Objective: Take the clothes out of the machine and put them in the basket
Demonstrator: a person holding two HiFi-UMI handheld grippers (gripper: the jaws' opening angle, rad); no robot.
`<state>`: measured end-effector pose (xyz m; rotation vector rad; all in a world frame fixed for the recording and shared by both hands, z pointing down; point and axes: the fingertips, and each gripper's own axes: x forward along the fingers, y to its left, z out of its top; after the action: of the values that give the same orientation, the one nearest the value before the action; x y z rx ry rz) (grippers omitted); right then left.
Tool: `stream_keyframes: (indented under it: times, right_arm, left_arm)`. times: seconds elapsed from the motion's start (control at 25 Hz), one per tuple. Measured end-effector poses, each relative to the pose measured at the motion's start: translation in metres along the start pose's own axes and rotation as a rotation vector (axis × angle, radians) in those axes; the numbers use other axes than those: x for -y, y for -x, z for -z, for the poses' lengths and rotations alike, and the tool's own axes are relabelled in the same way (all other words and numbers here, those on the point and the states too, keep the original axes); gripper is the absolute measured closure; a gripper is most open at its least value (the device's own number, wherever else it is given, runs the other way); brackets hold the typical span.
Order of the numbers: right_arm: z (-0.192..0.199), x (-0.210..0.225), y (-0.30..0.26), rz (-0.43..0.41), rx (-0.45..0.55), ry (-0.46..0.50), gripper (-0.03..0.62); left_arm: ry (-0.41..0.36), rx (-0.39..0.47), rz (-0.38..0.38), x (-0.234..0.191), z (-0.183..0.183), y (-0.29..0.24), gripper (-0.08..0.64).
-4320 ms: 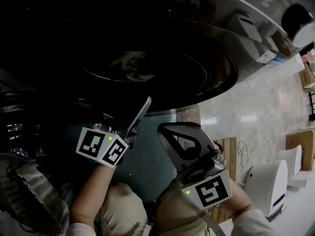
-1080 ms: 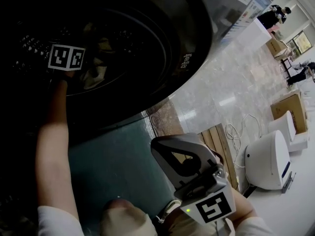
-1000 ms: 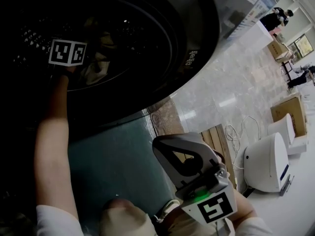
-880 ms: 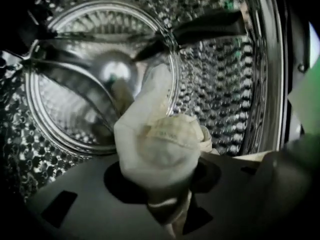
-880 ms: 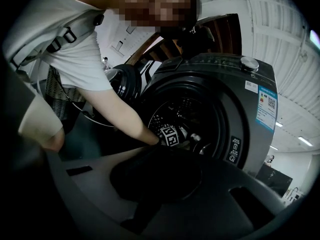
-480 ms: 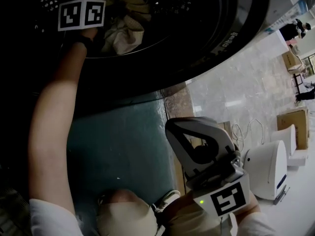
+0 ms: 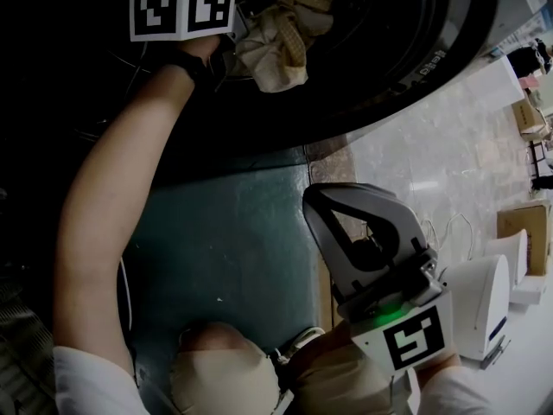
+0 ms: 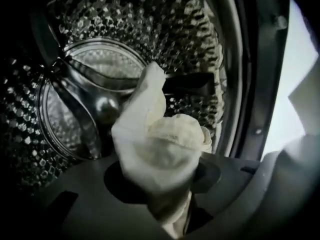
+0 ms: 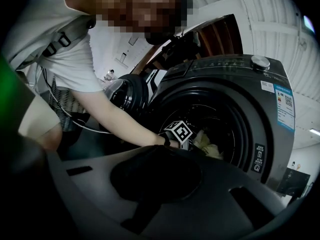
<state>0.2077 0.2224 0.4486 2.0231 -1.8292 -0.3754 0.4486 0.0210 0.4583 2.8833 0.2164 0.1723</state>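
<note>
left tongs: the left gripper is clamped on a cream cloth. The jaws are only a little way apart, and the wad of fabric fills the whole gap.

how it's held: the cloth bunches up above the jaws and a tail of it hangs out below them.

where the cloth is: at the mouth of the washing machine, lifted clear of the perforated steel drum, which sits behind it. From the head view it's dangling right at the dark door ring.

right tongs: the right gripper has its jaws closed together with nothing between them and isn't touching anything.

right tongs position: out in front of the machine over the teal floor, well apart from the cloth and pointing toward the door opening.
</note>
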Motion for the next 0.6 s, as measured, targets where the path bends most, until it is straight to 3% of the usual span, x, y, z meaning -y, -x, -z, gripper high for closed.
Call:
stream_keyframes:
  times: [0.32,0.6]
  right_arm:
    - [-0.025,0.005,-0.007,-0.007,0.057,-0.024,0.58]
    - [-0.038,-0.025,-0.03,-0.068,0.102,-0.049,0.578]
  left_arm:
    - [0.0,0.086,0.089,0.062,-0.01,0.049,0.373]
    - [0.043,0.145,0.082,0.063,0.012,0.117,0.374]
